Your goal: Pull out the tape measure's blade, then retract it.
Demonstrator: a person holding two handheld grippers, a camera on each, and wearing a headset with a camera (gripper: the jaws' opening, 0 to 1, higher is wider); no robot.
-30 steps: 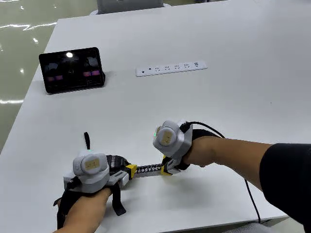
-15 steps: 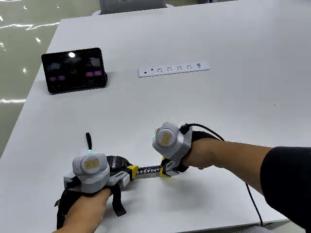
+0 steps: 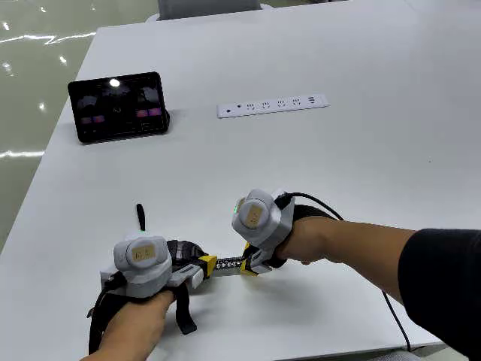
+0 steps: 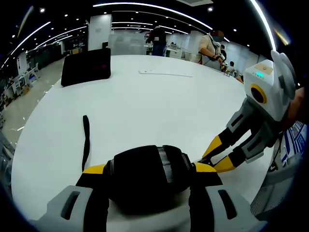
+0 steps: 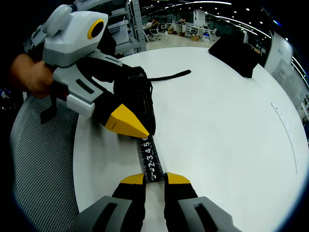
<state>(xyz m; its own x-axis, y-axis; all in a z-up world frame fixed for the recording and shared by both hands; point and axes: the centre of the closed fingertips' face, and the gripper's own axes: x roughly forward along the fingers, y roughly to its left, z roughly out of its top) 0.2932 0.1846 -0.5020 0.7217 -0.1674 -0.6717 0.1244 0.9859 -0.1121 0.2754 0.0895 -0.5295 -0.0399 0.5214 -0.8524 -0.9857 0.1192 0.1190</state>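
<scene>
The tape measure's black case (image 3: 183, 250) rests on the white table (image 3: 248, 158) near its front edge. My left gripper (image 3: 201, 265) is shut on the case (image 4: 149, 176), one yellow-tipped jaw on each side. A short length of black blade (image 3: 228, 263) with white numbers runs right from the case. My right gripper (image 3: 248, 267) is shut on the blade's tip. In the right gripper view the blade (image 5: 149, 157) lies flat between the closed jaws of that gripper (image 5: 154, 180), and the case (image 5: 137, 92) sits just beyond. The case's wrist strap (image 3: 140, 216) trails on the table.
A dark tablet (image 3: 118, 105) stands at the back left. A white power strip (image 3: 273, 105) lies at the back centre. A black cable (image 3: 319, 199) runs from the right gripper over the person's forearm. The table's front edge is close below both hands.
The visible blade has grown shorter. My right gripper has moved left towards the case with the tip still in its jaws. The left gripper has stayed put.
</scene>
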